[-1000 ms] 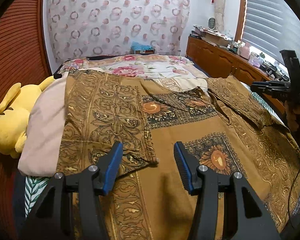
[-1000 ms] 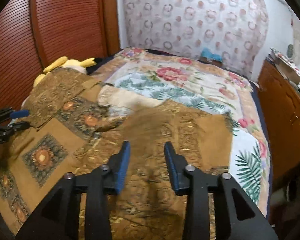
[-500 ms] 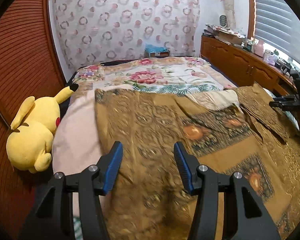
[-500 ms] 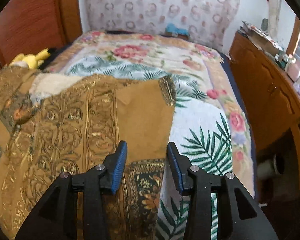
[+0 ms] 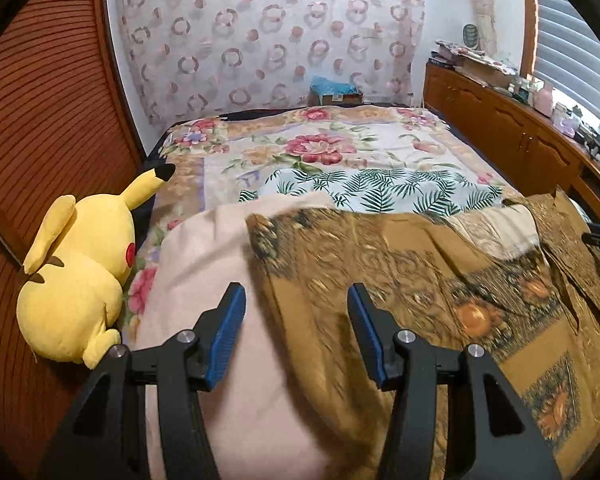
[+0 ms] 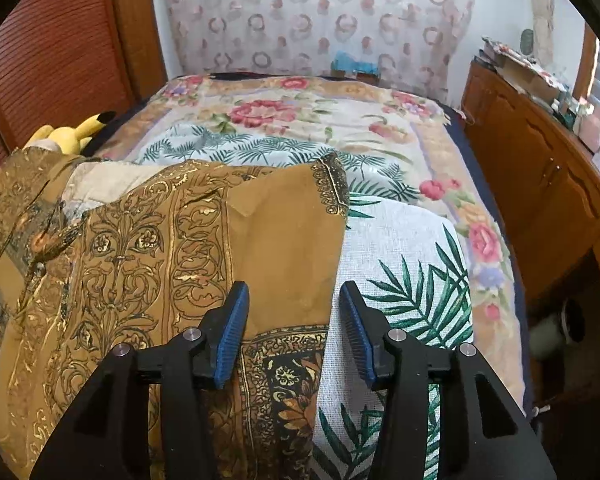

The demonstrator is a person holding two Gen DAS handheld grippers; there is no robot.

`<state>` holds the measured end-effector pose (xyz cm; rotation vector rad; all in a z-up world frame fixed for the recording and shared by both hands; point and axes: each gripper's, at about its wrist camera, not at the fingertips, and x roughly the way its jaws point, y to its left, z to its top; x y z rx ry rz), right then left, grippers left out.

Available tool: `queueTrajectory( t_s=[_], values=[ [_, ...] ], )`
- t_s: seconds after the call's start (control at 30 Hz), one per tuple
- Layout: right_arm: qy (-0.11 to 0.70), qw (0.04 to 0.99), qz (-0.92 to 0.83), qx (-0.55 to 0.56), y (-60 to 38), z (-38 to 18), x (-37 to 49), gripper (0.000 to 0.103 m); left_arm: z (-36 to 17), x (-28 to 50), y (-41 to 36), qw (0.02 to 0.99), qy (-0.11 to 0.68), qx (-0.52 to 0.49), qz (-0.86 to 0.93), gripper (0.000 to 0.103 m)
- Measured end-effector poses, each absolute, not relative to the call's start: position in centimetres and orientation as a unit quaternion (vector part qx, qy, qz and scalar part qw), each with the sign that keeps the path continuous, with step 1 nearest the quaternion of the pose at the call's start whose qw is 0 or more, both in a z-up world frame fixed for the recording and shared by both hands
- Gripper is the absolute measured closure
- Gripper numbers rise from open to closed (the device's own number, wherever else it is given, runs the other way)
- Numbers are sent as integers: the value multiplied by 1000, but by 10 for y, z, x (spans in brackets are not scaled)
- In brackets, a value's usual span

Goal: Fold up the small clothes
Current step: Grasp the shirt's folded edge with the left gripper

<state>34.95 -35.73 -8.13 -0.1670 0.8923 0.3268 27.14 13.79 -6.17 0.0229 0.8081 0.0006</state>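
Shirt point(image 6: 148, 264), brown with gold ornament, lies spread across the bed point(image 6: 400, 248). Left gripper point(image 5: 296, 336) and right gripper point(image 6: 290, 328) hover over its edges, jaws released, holding nothing.

A home bedroom, it seems: floral bedspread point(image 5: 340, 148), yellow plush toy point(image 5: 76, 276), cluttered wooden dresser point(image 5: 512, 120) at right

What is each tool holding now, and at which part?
Nothing. The left tool and right tool are both open above the brown patterned garment, one over each side edge.
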Motion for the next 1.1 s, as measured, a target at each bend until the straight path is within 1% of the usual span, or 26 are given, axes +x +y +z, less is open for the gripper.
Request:
queueTrajectory(
  t_s=[0.27, 0.37, 0.43, 0.47, 0.8, 0.83, 0.87, 0.93, 0.97, 1.07, 1.1],
  values=[
    [429, 886, 156, -80, -355, -81, 349, 54, -64, 295, 146, 910, 413, -12, -17, 54],
    [429, 886, 155, -80, -356, -81, 350, 53, -63, 297, 147, 909, 414, -24, -25, 60],
    [429, 886, 155, -80, -356, -81, 349, 53, -61, 297, 146, 910, 413, -25, -31, 69],
    [429, 886, 155, -80, -356, -81, 349, 53, -61, 296, 144, 910, 412, -25, -34, 70],
    [430, 886, 155, -80, -356, -81, 349, 52, -64, 296, 141, 908, 417, -27, -37, 72],
    [430, 886, 155, -80, -356, -81, 350, 52, -65, 295, 141, 908, 417, -27, -39, 78],
    [430, 886, 155, -80, -356, -81, 349, 52, -64, 295, 140, 908, 416, -27, -41, 81],
    [430, 886, 155, -80, -356, -81, 349, 52, -62, 291, 135, 909, 413, -24, -55, 95],
    [430, 886, 155, -80, -356, -81, 349, 52, -60, 289, 131, 909, 411, -24, -67, 100],
    [430, 886, 154, -81, -356, -81, 349, 52, -51, 279, 114, 914, 397, -7, -82, 101],
    [429, 887, 150, -84, -355, -80, 349, 50, -48, 276, 109, 916, 393, -5, -86, 101]
  ],
)
